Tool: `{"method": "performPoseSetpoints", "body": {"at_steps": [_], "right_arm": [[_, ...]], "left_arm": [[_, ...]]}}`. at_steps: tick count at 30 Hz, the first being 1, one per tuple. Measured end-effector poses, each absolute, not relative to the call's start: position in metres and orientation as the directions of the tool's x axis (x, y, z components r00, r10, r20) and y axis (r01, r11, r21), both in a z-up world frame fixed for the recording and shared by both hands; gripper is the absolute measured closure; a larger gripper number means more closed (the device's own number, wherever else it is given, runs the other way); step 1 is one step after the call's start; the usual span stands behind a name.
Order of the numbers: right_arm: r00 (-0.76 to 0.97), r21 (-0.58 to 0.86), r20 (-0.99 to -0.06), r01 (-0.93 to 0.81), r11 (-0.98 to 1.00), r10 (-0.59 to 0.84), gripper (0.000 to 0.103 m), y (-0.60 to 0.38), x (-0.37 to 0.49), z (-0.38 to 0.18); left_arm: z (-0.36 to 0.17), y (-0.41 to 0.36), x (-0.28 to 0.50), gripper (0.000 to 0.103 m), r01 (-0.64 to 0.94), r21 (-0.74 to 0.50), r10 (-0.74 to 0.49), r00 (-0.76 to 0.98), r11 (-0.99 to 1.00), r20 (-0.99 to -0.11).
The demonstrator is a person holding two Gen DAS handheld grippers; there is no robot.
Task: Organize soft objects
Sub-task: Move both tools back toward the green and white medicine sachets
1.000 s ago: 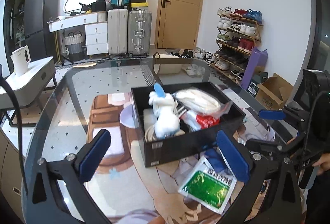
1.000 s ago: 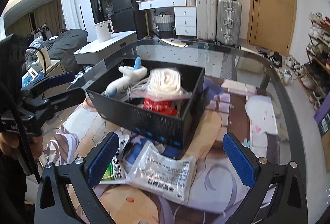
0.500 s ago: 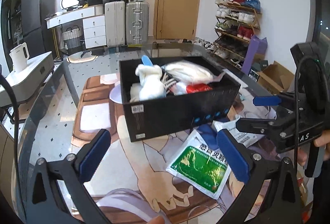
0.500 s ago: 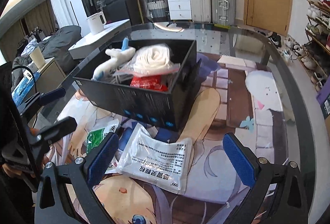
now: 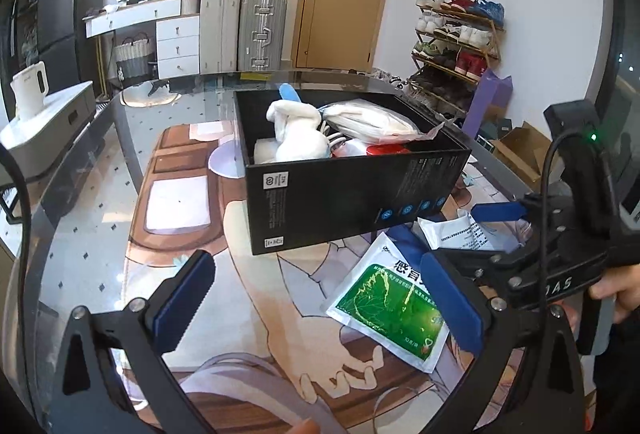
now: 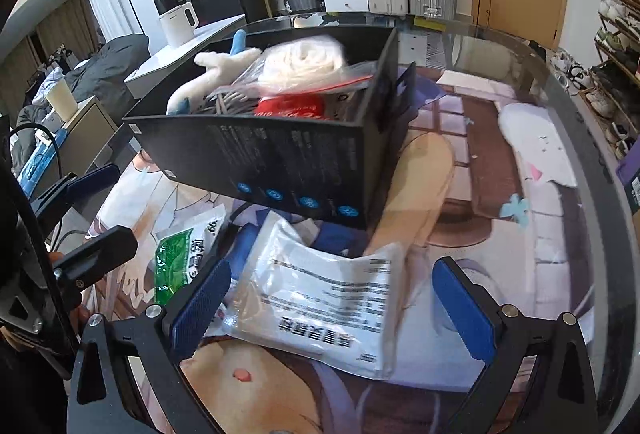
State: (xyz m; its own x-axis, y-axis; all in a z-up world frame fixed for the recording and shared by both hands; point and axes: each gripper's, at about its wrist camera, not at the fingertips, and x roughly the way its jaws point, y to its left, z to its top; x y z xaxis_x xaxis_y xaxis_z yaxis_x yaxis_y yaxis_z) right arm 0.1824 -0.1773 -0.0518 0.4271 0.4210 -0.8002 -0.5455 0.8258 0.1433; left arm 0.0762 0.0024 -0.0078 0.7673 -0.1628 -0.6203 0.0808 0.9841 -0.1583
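A black box point(image 5: 352, 194) stands on the table and holds a white plush toy point(image 5: 296, 134), a bagged white cloth point(image 5: 372, 122) and a red packet point(image 5: 384, 149). In front of the box lie a green-and-white sachet point(image 5: 388, 310) and a white printed sachet point(image 6: 320, 294). My left gripper point(image 5: 316, 298) is open and empty, low over the mat, with the green sachet by its right finger. My right gripper point(image 6: 330, 310) is open just above the white sachet, which lies between its fingers. The box point(image 6: 272, 162) stands close behind that sachet.
The glass table carries a printed mat point(image 5: 180, 194) and its curved edge point(image 6: 600, 162) runs along the right. Off the table stand a white side cabinet with a kettle point(image 5: 30, 94), suitcases point(image 5: 262, 30) and a shoe rack point(image 5: 456, 46).
Both grippers have come lower and closer to the table. The right one has moved in over the white sachet, and the left one has neared the green sachet. Both stay open.
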Motion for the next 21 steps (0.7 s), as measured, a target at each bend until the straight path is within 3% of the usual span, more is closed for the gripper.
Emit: {"method": "performPoseSetpoints", "body": {"at_steps": [13,21], "right_arm": [[0.451,0.017,-0.834,-0.556,0.831,0.319,0.001,-0.179,0.180,-0.058],[0.461,0.021,-0.824,-0.557,0.830,0.331,0.001,-0.187,0.180,-0.059]], "left_arm": [[-0.009,-0.002,0.077,0.000,0.103,-0.165,-0.185,0.755,0.981,-0.629],[-0.011,-0.004,0.077,0.000,0.111,-0.156,-0.186,0.752,0.982,-0.632]]}}
